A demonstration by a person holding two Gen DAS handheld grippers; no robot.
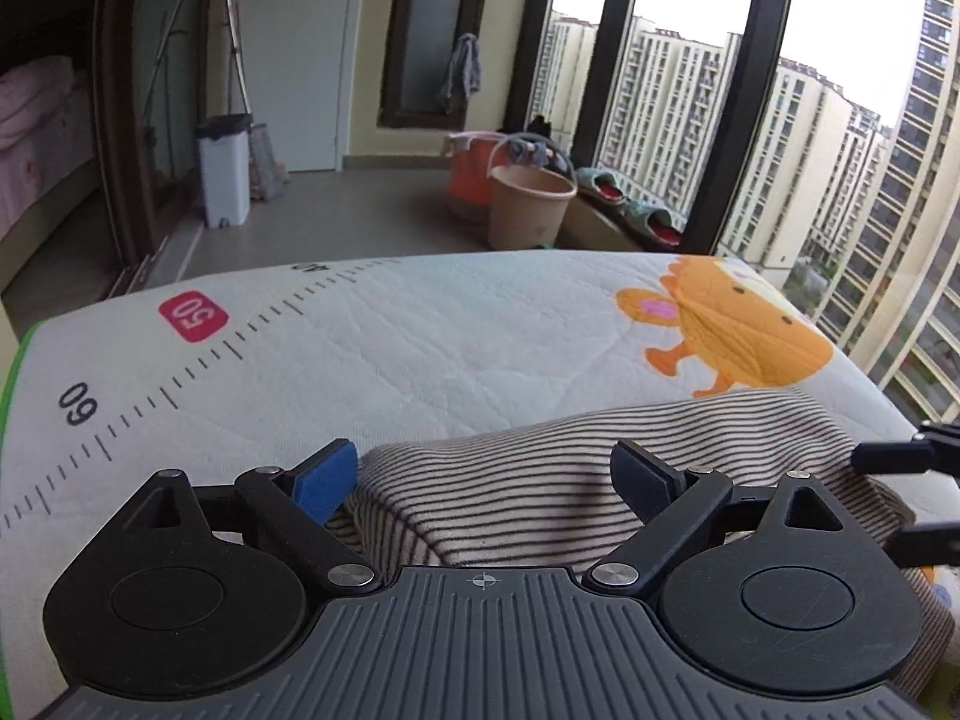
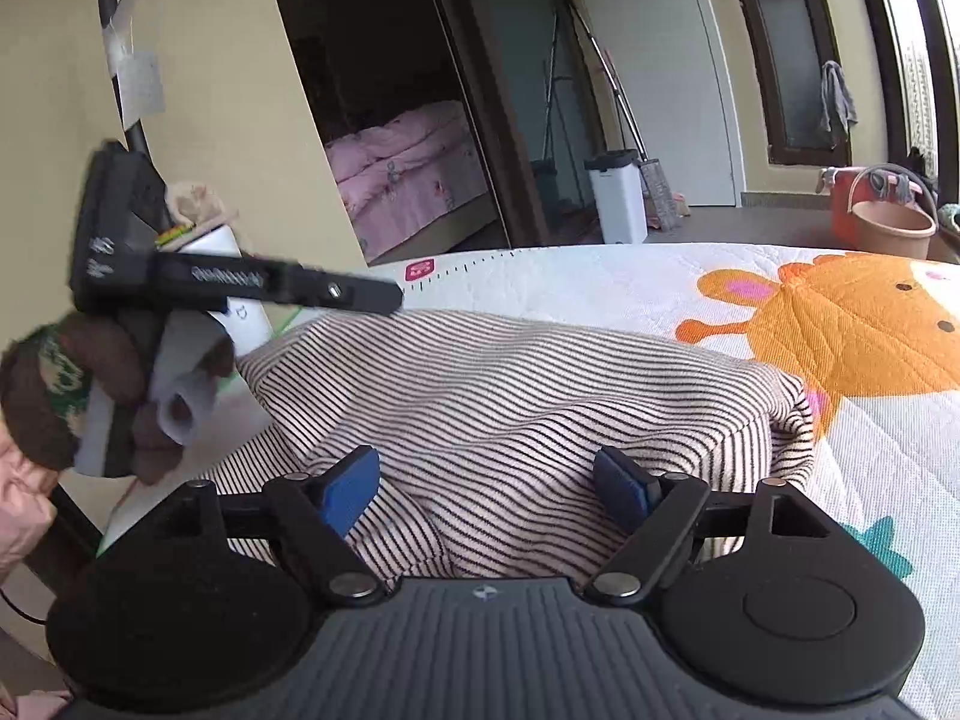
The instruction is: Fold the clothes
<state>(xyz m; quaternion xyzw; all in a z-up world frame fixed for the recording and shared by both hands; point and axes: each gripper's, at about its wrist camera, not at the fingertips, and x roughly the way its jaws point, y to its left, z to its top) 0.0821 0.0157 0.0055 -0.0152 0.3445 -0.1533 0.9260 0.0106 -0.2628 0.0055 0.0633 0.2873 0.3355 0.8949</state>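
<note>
Nearest the left wrist camera, the left gripper (image 1: 483, 477) is hanging with its jaws spread wide, released, over the near edge of the striped garment (image 1: 570, 492), gripping nothing. Its blue pad (image 1: 324, 480) is sitting at about 9 o'clock of the cloth's rumpled fold, just beside it. That garment is lying bunched on a printed mat (image 1: 420, 348) with a ruler scale and an orange cartoon animal (image 1: 738, 330), which is showing at 1 o'clock of the cloth.

From the right wrist view, the right gripper (image 2: 486, 483) is likewise standing released, both pads low over the striped garment (image 2: 510, 396), whether touching it I cannot tell. At 10 o'clock the left gripper (image 2: 384, 297) is reaching in over the cloth's far edge, a gloved hand (image 2: 90, 396) holding it. A beige bucket (image 1: 528, 204) is standing on the floor beyond the mat.
</note>
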